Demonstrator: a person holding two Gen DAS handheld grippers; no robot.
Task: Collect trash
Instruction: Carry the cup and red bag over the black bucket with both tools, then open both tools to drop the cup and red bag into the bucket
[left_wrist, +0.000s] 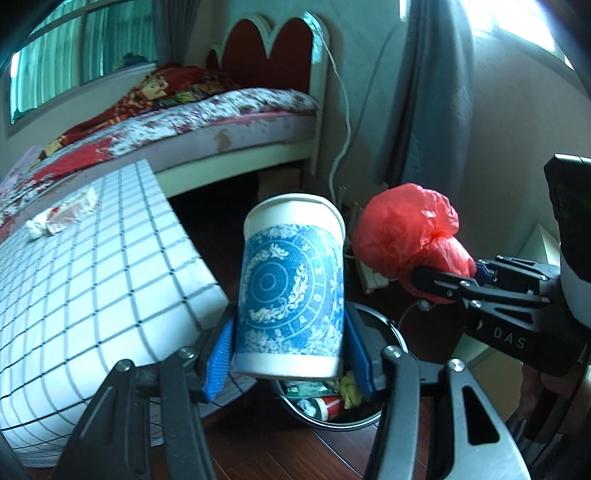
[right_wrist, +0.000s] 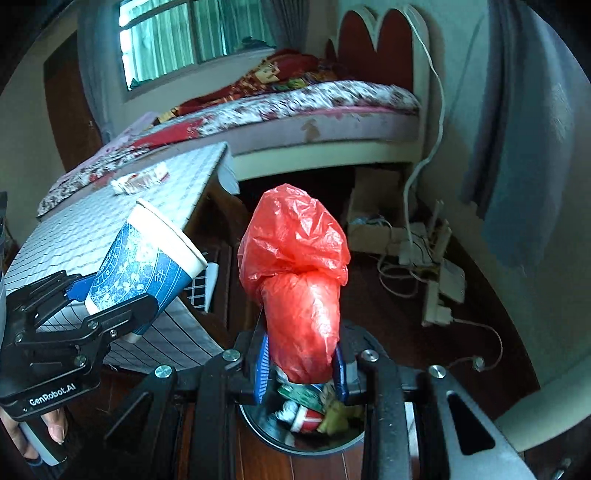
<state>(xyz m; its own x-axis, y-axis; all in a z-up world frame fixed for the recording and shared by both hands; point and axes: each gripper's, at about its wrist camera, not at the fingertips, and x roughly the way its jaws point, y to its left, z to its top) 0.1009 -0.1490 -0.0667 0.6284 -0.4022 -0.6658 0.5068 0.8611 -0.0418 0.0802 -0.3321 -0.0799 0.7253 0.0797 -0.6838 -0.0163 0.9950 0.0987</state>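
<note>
Left wrist: left gripper clamped on cup, right gripper pinched on red bag, both just above bin. Wrappers sat on table beyond bin; bed farthest.

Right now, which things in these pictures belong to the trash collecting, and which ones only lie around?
Belong to the job:
- paper cup, held in left gripper
- red plastic bag, held in right gripper
- trash bin below
- wrappers on the checked table

Just lying about:
- bed
- cables
- curtain
</note>
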